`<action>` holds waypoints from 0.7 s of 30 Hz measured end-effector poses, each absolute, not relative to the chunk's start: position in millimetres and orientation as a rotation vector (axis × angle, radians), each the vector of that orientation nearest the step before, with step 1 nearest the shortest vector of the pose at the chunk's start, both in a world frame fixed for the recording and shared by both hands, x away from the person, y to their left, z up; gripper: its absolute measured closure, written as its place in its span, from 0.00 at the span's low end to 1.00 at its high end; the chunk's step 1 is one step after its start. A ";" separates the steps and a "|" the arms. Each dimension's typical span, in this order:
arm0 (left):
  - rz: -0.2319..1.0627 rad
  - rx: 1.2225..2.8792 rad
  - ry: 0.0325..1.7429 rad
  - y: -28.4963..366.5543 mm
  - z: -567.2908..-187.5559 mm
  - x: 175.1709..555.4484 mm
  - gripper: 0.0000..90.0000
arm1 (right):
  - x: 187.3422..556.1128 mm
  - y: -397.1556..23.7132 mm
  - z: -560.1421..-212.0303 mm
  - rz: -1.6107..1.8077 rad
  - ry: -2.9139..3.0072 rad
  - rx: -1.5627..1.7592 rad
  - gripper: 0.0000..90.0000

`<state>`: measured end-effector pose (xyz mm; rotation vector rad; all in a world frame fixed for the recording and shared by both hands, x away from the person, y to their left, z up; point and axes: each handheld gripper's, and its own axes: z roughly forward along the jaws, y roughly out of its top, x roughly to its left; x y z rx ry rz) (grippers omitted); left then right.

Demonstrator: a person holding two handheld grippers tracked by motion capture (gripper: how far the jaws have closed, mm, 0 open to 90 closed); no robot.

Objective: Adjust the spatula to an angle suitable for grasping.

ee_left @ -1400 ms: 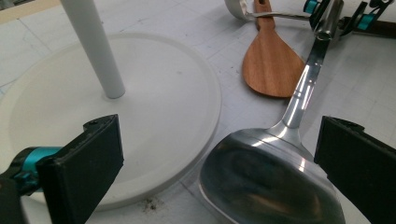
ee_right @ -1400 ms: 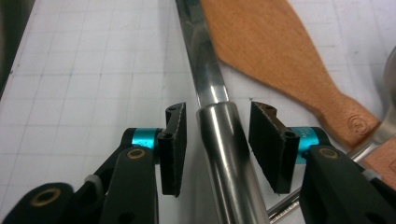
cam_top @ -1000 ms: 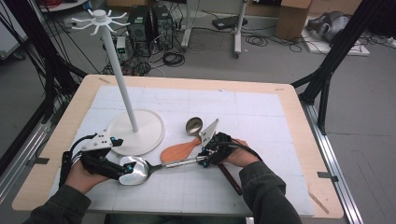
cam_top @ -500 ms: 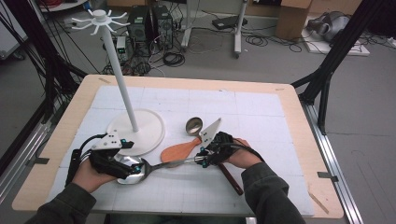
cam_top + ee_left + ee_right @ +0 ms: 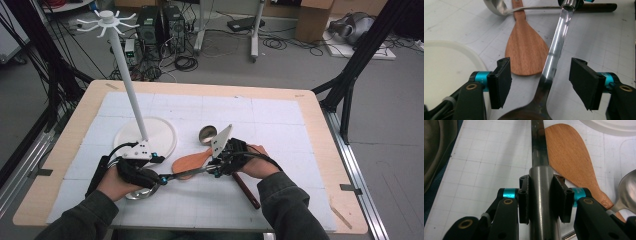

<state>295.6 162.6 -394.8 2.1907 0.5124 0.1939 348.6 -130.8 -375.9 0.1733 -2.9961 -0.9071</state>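
At the near edge of the bench [image 5: 300, 100], seen from the high view, the person's two forearms come in at six o'clock. The left tongs [image 5: 161, 179] sit at about seven o'clock from the bench centre, over the bowl of a steel ladle [image 5: 134, 193] that lies on the white gridded mat [image 5: 260, 115]. In the left gripper view the left tongs [image 5: 540, 82] stand released: both black pads are clear of the ladle's shiny handle [image 5: 556, 45], which runs up between them toward twelve o'clock, nearer the left pad's side of the gap than the right. The jaws have just been closing, with that handle between them and not yet pinched.

The right tongs [image 5: 216, 169] are just beside them at about five o'clock from centre, clenched on the dark round grip end of the same ladle; in the right gripper view the right tongs [image 5: 541, 200] press the grip [image 5: 541, 195] from both sides, and the flat handle runs on to twelve o'clock.

A wooden spatula [image 5: 190, 162] lies flat beneath the ladle's handle, its blade toward nine o'clock. Just beyond the right hand, a second ladle's bowl [image 5: 207, 134] rests on the mat. Farther off, at ten o'clock, a white rack stand [image 5: 145, 136] with a tall pole rises from a round base.
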 end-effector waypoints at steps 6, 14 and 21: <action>0.132 2.254 0.446 139.6 -401.6 302.1 0.51 | 347.6 -125.1 -369.5 -0.873 -3.017 0.194 0.76; 0.052 2.330 0.421 122.6 -412.5 311.3 0.66 | 346.9 -122.7 -367.3 -0.858 -3.021 0.193 0.76; 0.046 2.344 0.403 119.4 -414.1 313.5 0.77 | 346.4 -121.9 -367.3 -0.844 -3.029 0.175 0.76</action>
